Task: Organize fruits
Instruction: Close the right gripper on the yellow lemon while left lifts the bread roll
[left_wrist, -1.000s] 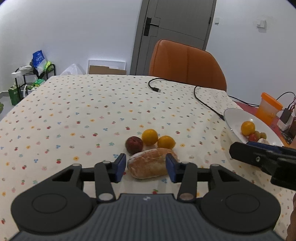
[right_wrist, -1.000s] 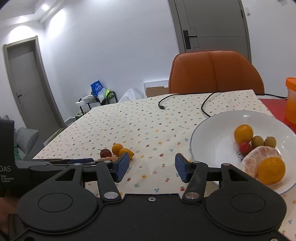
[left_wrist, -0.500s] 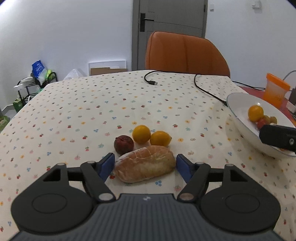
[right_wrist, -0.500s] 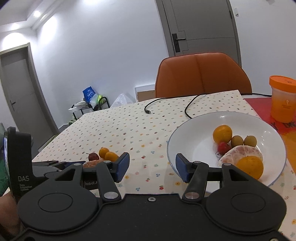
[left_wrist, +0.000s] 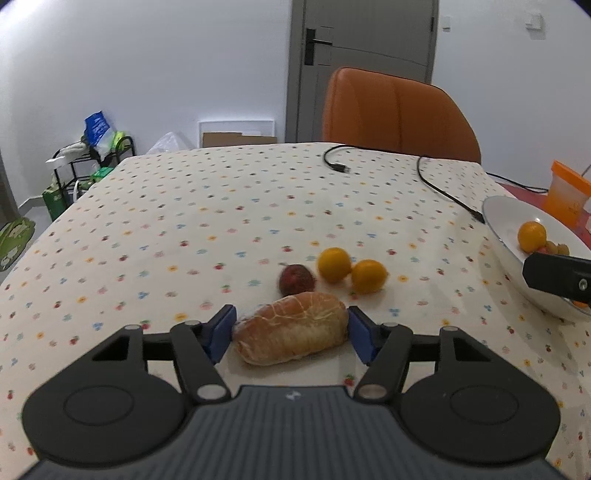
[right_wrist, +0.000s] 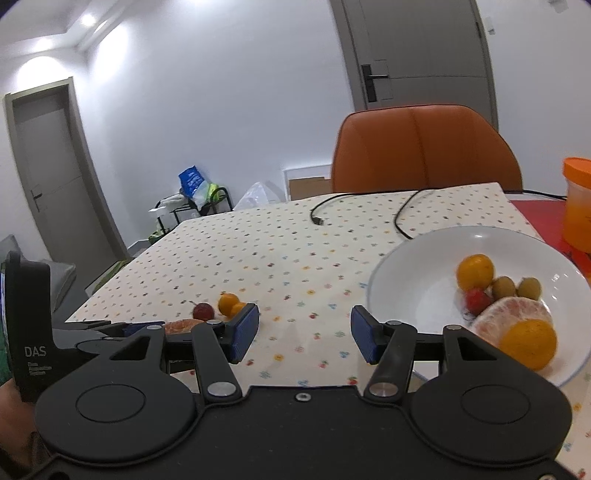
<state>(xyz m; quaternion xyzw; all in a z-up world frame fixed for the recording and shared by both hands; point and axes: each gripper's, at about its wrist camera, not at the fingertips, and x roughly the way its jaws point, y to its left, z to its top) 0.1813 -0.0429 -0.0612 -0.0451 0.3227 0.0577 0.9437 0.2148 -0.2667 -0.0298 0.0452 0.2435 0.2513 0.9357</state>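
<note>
The left gripper straddles the loaf, pads seemingly touching its ends, though a firm grip is unclear. Behind the loaf lie a plum and two oranges. Right of the loaf, the right gripper hangs open beside the plate. Next comes clamping and lifting. Its casing reads "DAS".

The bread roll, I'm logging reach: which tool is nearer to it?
Left. The left tool straddles the bread roll, a finger at each end. The right tool hangs off to its right, nearer the white plate.
</note>
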